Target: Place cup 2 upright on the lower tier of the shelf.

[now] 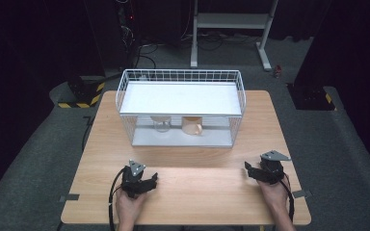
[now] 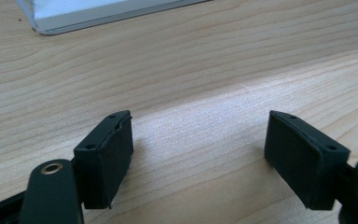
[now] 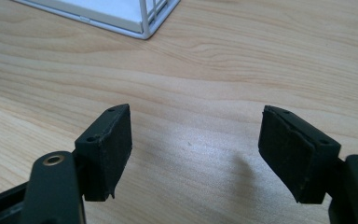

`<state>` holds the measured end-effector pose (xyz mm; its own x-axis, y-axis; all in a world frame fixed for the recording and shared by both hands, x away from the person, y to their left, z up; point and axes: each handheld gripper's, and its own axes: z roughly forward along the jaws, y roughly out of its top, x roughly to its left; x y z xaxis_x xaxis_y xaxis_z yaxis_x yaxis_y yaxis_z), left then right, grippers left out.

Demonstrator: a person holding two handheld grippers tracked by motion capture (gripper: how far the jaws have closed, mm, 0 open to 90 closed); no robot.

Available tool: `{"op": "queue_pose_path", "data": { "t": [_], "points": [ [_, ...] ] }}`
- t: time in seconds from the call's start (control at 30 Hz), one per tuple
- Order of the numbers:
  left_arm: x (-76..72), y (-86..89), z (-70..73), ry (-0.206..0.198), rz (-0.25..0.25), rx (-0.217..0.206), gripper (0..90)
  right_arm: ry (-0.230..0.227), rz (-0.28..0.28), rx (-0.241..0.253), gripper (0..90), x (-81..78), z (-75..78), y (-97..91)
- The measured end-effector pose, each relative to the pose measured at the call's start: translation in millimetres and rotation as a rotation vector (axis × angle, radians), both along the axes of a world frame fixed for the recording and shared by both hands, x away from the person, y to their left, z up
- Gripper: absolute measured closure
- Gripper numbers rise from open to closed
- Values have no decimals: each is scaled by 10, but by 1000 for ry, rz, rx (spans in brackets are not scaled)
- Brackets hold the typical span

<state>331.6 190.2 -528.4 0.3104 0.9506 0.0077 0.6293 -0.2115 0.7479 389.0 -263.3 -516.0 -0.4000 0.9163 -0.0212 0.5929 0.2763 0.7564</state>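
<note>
Both grippers, left gripper point(image 1: 150, 179) and right gripper point(image 1: 248, 168), sat spread and empty on the bench point(image 1: 188, 192), near the wire rack point(image 1: 180, 77); best approach: reach level under its shelf toward the tan cup point(image 1: 191, 125).

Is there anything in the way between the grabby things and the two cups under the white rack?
Only bare table lies between each hand-held gripper, left and right, and the rack. The clear cup and tan cup sit under its shelf, behind the front wires.
</note>
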Motion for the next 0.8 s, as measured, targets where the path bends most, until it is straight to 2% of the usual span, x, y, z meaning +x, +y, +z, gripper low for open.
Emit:
{"op": "queue_pose_path", "data": {
  "t": [0.4, 0.8],
  "points": [
    [-1, -1, 1, 3, 1, -1, 239, 30, 10, -24, 245, 26, -52, 27],
    [-1, -2, 1, 3, 2, -1, 239, 45, 5, -26, 227, 13, -75, 25]
  ]
}}
